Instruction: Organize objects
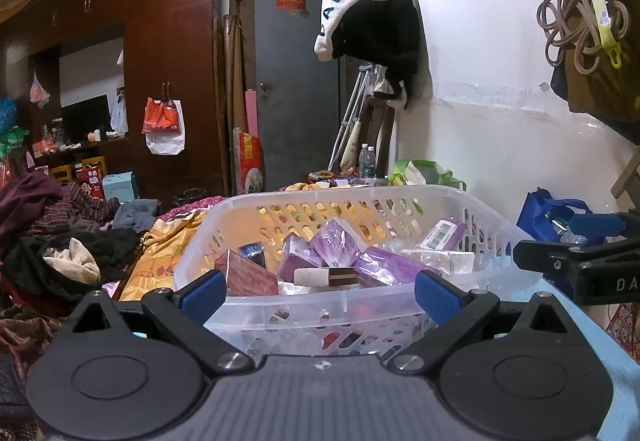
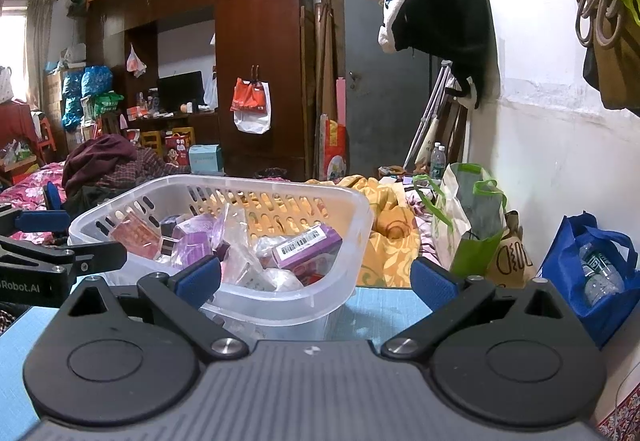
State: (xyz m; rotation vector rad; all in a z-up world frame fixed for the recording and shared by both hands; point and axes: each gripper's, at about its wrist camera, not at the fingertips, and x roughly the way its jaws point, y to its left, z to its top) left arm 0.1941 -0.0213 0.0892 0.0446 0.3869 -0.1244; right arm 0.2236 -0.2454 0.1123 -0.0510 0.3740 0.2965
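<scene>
A clear plastic basket (image 1: 472, 213) stands on a light blue surface (image 1: 612, 357), holding several small packs: purple wrapped boxes (image 1: 336, 245), a dark red box (image 1: 248, 275) and a barcoded purple pack (image 1: 442, 235). My left gripper (image 1: 318, 295) is open right at the basket's near rim, nothing between its fingers. In the right wrist view the same basket (image 2: 360, 225) sits to the left of centre with the barcoded pack (image 2: 304, 247) on top. My right gripper (image 2: 316, 283) is open beside the basket's near right corner, empty. Each gripper shows at the edge of the other's view.
A bed with yellow bedding (image 2: 392, 237) and piled clothes (image 1: 60, 241) lies beyond. A green-and-white bag (image 2: 468, 225) and a blue bag with bottles (image 2: 596, 269) sit by the white wall. A dark wardrobe (image 1: 172, 73), a grey door (image 1: 296, 89) and hanging clothes fill the back.
</scene>
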